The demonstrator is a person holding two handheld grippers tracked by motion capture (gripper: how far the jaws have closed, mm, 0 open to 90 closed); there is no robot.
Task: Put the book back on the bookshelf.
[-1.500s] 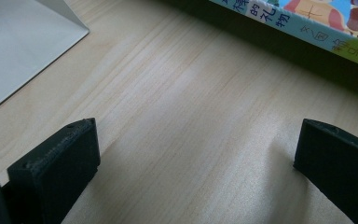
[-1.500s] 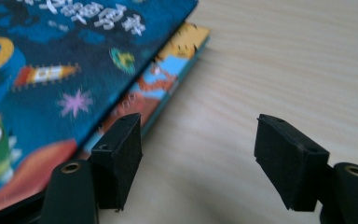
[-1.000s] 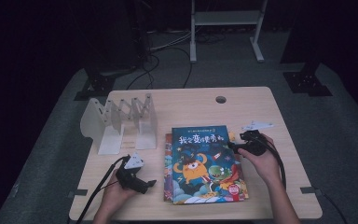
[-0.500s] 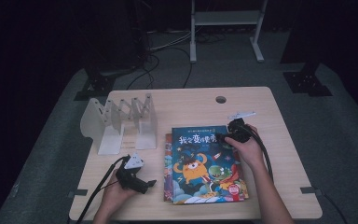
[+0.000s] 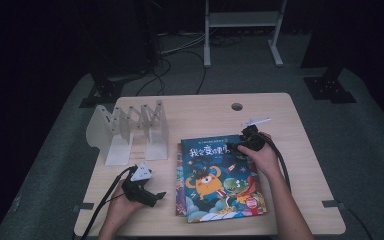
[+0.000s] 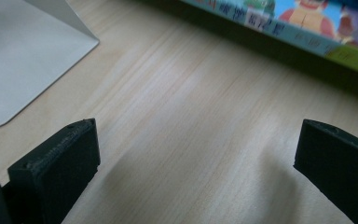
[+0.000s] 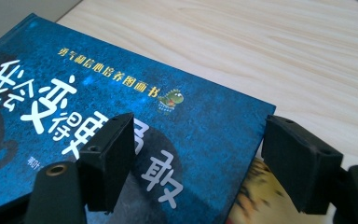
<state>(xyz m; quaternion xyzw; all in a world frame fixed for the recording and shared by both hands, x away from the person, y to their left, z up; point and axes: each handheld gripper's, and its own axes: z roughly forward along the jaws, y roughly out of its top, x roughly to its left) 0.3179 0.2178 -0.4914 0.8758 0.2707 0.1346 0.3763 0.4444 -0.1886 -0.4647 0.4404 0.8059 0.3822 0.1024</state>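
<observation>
Blue picture book [image 5: 220, 177], lying flat on the near middle of the wooden table [image 5: 300, 130], cover up: white Chinese title over a dark starry ground, an orange monster and a green one below. Stacked on a second picture book [image 5: 180, 200], whose edges peek out along the left side and the near edge. In the right gripper view, same blue cover [image 7: 98, 116] seen close, a small green dinosaur emblem under a yellow line of characters, and a strip of the lower book [image 7: 256, 196] showing yellow-orange past the cover's corner.

Right gripper [image 5: 236, 146] at the far right corner of the top book, held by the right hand [image 5: 260, 155], pointing left across the cover. Jaws part-way open and just been opening; one over the cover, the other just past its edge, so the corner sits between them, pads not pressing on it.

Left gripper [image 5: 155, 196] near the table's front left, in the left hand [image 5: 125, 202], just beside the books' left edge, resting low over bare wood. Jaws wide apart with nothing between them; in the left gripper view, book edge [image 6: 284, 28] across the top and a white base plate [image 6: 23, 60] at upper left.

White folding book rack [image 5: 130, 130] standing left of the books, well apart from both grippers. Round cable hole [image 5: 237, 106] near the far edge.
</observation>
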